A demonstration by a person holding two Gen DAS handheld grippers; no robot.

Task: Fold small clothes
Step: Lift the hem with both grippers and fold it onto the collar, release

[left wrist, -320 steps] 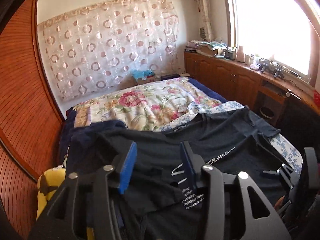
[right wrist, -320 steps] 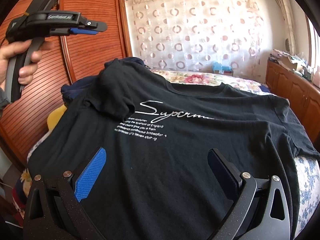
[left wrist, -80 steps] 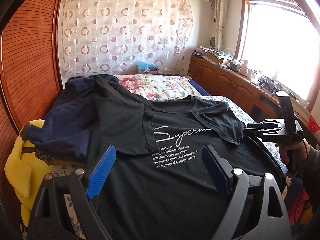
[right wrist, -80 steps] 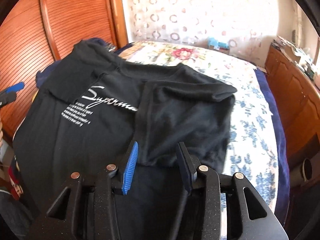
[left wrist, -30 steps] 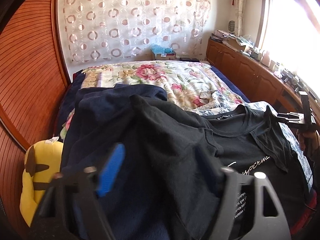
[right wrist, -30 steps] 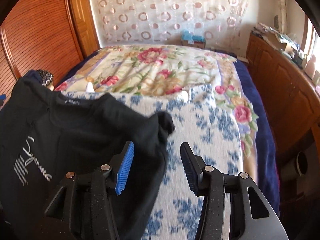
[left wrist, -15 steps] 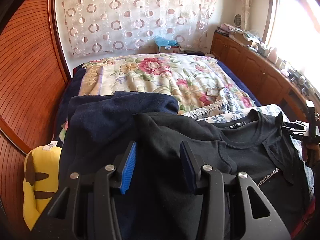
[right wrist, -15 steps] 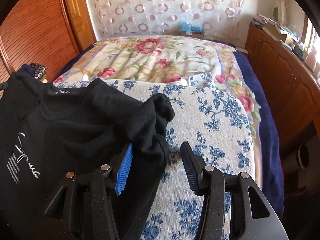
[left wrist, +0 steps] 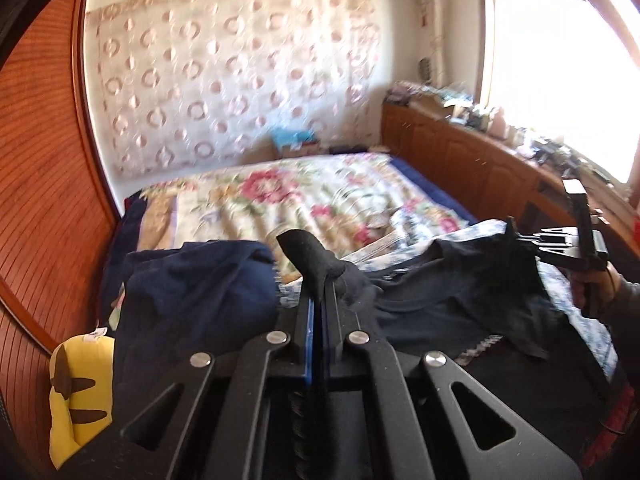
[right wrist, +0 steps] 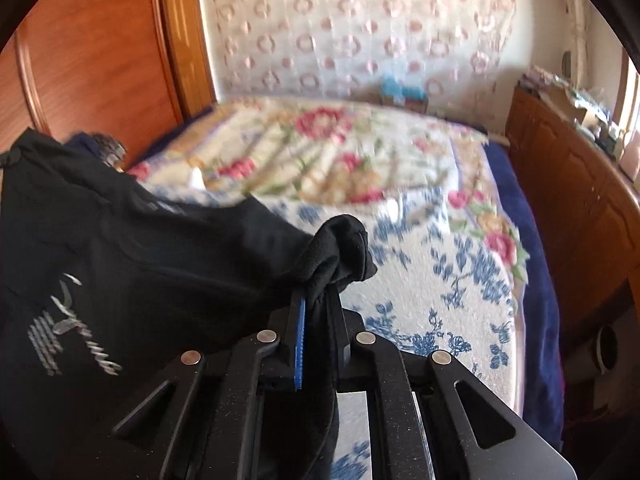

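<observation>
The right tool [right wrist: 319, 304] is pinched tight on a bunched corner of the black shirt [right wrist: 160, 248]. A lump of cloth sticks up over the tool's tips. The shirt hangs out to the left, and white writing [right wrist: 76, 336] shows on it. Under it lies the bed [right wrist: 432, 280], with a blue flower sheet close by and a pink flower blanket [right wrist: 320, 148] farther back. A spotted curtain [right wrist: 360, 28] hangs behind. The picture is blurry, so a small blue thing [right wrist: 400, 90] by the curtain may be a box.

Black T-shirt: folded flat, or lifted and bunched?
Lifted and bunched: the black T-shirt hangs between both shut grippers, left gripper and right gripper, each pinching a fabric wad.
</observation>
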